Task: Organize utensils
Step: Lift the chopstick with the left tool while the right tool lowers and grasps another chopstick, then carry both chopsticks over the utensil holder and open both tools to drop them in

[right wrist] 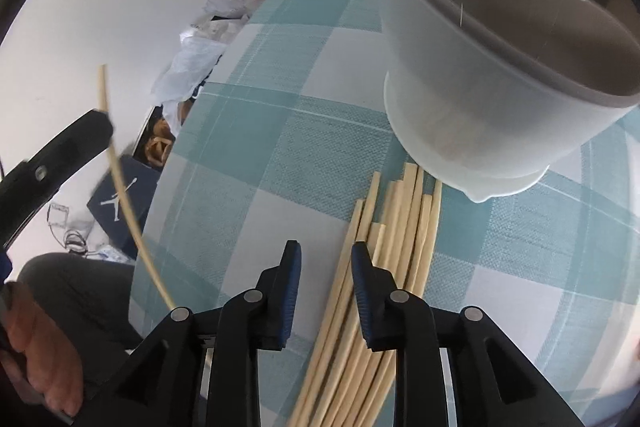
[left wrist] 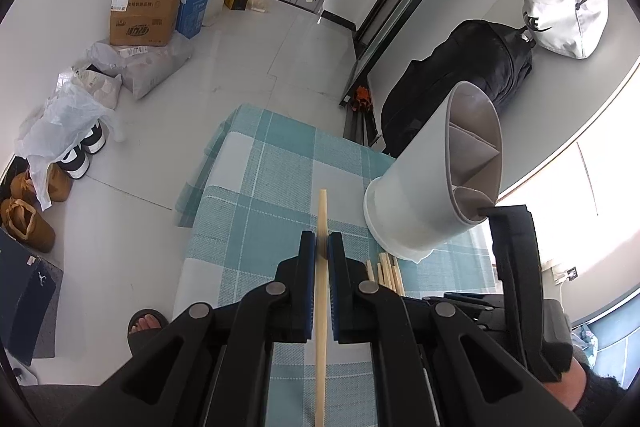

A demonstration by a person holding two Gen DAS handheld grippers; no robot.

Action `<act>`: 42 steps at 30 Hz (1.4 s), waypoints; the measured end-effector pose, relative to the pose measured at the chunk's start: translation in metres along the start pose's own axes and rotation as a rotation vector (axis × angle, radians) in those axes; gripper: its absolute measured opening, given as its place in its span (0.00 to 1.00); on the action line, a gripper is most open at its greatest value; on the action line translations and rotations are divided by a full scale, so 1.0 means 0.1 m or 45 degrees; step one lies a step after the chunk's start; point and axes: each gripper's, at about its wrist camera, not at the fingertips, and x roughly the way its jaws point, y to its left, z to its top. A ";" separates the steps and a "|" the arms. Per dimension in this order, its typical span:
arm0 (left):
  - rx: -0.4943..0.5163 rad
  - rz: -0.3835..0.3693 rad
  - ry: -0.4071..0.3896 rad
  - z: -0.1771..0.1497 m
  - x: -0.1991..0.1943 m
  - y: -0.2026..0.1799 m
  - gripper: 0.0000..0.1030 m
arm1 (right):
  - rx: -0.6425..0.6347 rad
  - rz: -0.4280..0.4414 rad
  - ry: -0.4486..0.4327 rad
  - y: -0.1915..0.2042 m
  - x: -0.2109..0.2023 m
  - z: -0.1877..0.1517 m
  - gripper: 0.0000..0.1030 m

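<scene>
Lightly does it: one chopstick in hand, a bundle waiting

Already the left tongs [left wrist: 322,247] are clenched on a single chopstick [left wrist: 322,211], pinched partway along so that both ends stick out past the pads. The right tongs [right wrist: 326,259] stand released above the loose pile of chopsticks [right wrist: 404,227] on the checked cloth of the counter [right wrist: 260,131], one stick lying between the jaws but not pressed. The white holder [left wrist: 432,179] stands just beyond the pile, its divided mouth facing the tongs.

These sticks look like pale wood or bamboo: light, stiff, smooth and prone to rolling or twisting in a narrow pinch. A hold near the middle would probably keep one balanced; near an end it may swing. Picking one from the pile risks dragging its neighbours.
</scene>
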 end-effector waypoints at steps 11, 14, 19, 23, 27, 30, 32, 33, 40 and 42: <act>-0.021 -0.012 0.011 0.02 0.01 0.00 0.02 | 0.014 0.044 -0.008 0.03 -0.01 0.03 0.27; -0.029 -0.011 0.019 0.02 0.02 0.01 0.02 | 0.048 0.070 0.011 -0.01 0.06 0.02 0.27; -0.031 -0.009 0.021 0.01 0.02 0.01 0.02 | 0.127 0.119 0.033 -0.12 0.12 0.06 0.28; -0.039 -0.003 0.023 0.01 0.02 0.02 0.02 | 0.089 0.072 0.029 -0.04 0.15 0.07 0.27; -0.051 0.003 0.027 0.02 0.03 0.03 0.02 | -0.049 -0.102 0.024 0.23 0.19 0.04 0.27; -0.058 0.024 0.020 0.02 0.01 0.06 0.02 | -0.129 -0.233 -0.014 0.35 0.21 -0.06 0.16; -0.072 0.011 0.032 0.02 0.03 0.08 0.02 | -0.112 -0.231 -0.032 0.28 0.19 -0.08 0.06; -0.072 0.011 0.032 0.02 0.03 0.08 0.02 | -0.081 -0.202 -0.043 0.25 0.18 -0.08 0.06; -0.038 0.037 -0.008 0.00 -0.06 0.03 0.02 | 0.112 0.028 -0.215 -0.02 -0.01 -0.18 0.05; -0.035 0.038 -0.015 -0.01 -0.08 0.03 0.02 | 0.169 0.101 -0.275 -0.12 -0.12 -0.26 0.05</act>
